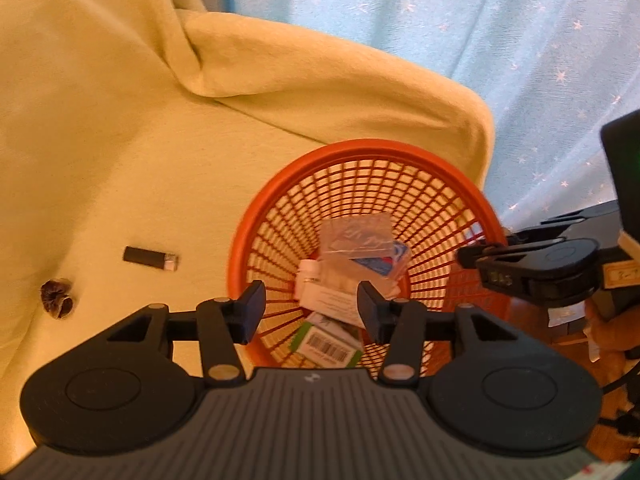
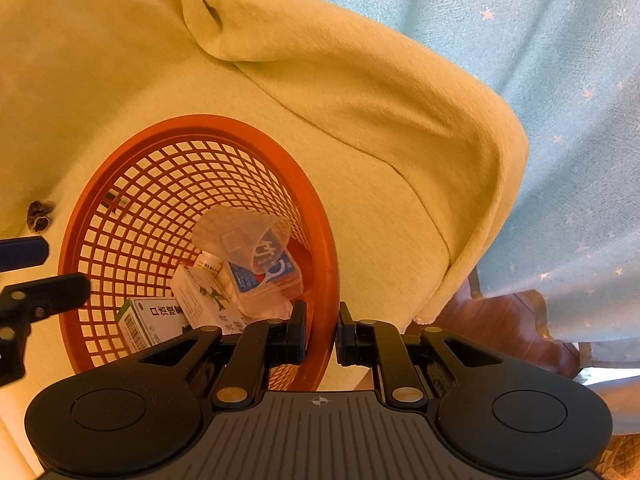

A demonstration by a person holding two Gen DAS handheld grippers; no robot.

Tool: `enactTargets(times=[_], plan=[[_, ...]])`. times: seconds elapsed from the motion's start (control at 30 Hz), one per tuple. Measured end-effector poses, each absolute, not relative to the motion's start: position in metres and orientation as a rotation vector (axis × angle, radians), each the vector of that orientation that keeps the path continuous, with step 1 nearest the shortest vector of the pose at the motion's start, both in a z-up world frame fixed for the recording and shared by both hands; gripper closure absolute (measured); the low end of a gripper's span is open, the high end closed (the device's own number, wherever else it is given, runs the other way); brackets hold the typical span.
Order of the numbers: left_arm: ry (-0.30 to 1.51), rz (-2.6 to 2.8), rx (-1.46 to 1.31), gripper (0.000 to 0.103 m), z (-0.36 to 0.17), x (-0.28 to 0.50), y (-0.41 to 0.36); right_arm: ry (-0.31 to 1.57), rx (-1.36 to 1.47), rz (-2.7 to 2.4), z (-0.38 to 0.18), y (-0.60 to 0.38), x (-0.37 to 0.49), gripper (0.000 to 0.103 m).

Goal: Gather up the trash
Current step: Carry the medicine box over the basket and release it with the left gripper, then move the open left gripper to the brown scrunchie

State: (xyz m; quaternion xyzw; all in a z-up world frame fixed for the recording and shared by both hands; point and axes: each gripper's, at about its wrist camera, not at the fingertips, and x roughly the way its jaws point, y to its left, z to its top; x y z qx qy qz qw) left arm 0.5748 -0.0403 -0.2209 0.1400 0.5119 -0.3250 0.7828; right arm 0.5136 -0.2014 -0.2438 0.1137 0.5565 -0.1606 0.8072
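- Right gripper [image 2: 322,334] clamps the basket [image 2: 120,152] rim, lower centre of frame.
- Left gripper [image 1: 311,312] is wide, empty, above the basket.
- Stick [image 1: 150,258] lies at centre left, long axis sideways, nearer the left gripper.

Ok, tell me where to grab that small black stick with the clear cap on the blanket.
Grip the black stick across its narrow sides at mid-body, coming straight down from above. It lies flat and alone on the yellow blanket, so the open left gripper probably has room both sides.
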Motion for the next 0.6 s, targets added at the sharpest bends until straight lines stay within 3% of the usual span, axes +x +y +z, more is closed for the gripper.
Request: enactTargets(times=[0.6], plan=[[1.12, -0.54, 0.3, 0.057, -0.232, 0.603, 0.031, 1.197, 0.242, -0.358, -0.243, -0.201, 0.515, 0.093]])
